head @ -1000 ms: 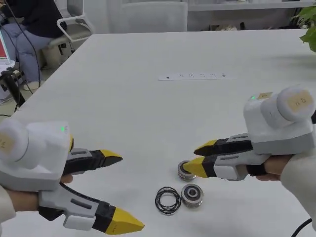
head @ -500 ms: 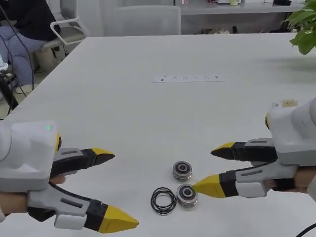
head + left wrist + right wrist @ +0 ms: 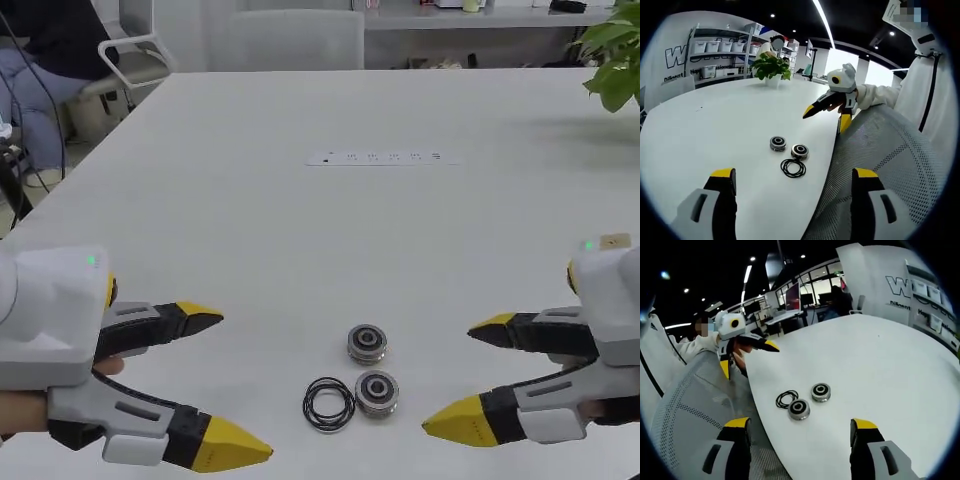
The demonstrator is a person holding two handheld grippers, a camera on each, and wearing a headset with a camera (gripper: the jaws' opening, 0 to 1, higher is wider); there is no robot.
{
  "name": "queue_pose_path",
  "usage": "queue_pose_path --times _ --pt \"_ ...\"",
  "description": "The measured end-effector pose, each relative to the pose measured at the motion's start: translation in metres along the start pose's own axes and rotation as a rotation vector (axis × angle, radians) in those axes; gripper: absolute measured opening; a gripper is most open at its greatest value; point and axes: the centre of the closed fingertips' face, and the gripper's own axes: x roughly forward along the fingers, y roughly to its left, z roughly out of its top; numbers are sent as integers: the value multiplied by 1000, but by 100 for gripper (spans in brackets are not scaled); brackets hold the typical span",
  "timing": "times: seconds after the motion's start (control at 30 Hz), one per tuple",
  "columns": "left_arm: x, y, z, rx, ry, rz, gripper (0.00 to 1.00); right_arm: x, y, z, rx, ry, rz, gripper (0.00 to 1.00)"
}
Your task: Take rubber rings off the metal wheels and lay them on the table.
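Left tool [image 3: 245, 385] at 8 o'clock, jaws wide apart, empty. Right tool [image 3: 448, 380] at 4 o'clock, jaws apart, empty. Between them on white counter [image 3: 300, 230]: far silver metal wheel [image 3: 367, 341], near silver metal wheel [image 3: 377, 391], loose black rubber rings [image 3: 329, 404] lying flat just beside, at its 9 o'clock.

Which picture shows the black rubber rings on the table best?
The head view: the rubber rings lie close, seen from above, right beside a metal wheel. Both gripper views show them smaller and flatter, from low down.
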Motion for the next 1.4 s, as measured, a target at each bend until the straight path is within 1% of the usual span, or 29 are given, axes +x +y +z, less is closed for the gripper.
queue_pose_path --times 0.17,0.23,0.33,0.43,0.6,0.77,0.93,1.17,1.27,1.4 --pt "0 2 -4 -9 6 3 95 -3 -2 -10 26 8 -9 81" --pt "0 2 -5 -12 8 4 95 -4 -2 -13 34 19 -12 81" --pt "0 2 -5 -13 6 4 95 -2 -2 -22 41 53 -17 80" --pt "0 2 -6 -15 8 2 95 -2 -2 -26 41 71 -17 80" --pt "2 1 -11 -32 14 -15 96 -2 0 -26 50 72 -16 79" --pt "3 -1 -12 -28 22 -24 97 -3 0 -27 61 73 -20 79" --pt "4 -2 -19 -32 48 -28 97 -3 -1 -29 69 77 -18 78" --pt "4 -2 -19 -30 51 -29 99 -2 1 -34 63 107 -18 77" --pt "4 0 -19 -26 48 -18 99 -2 1 -34 63 110 -20 77" --pt "4 0 -19 -30 49 -20 99 -1 1 -34 69 108 -22 78"
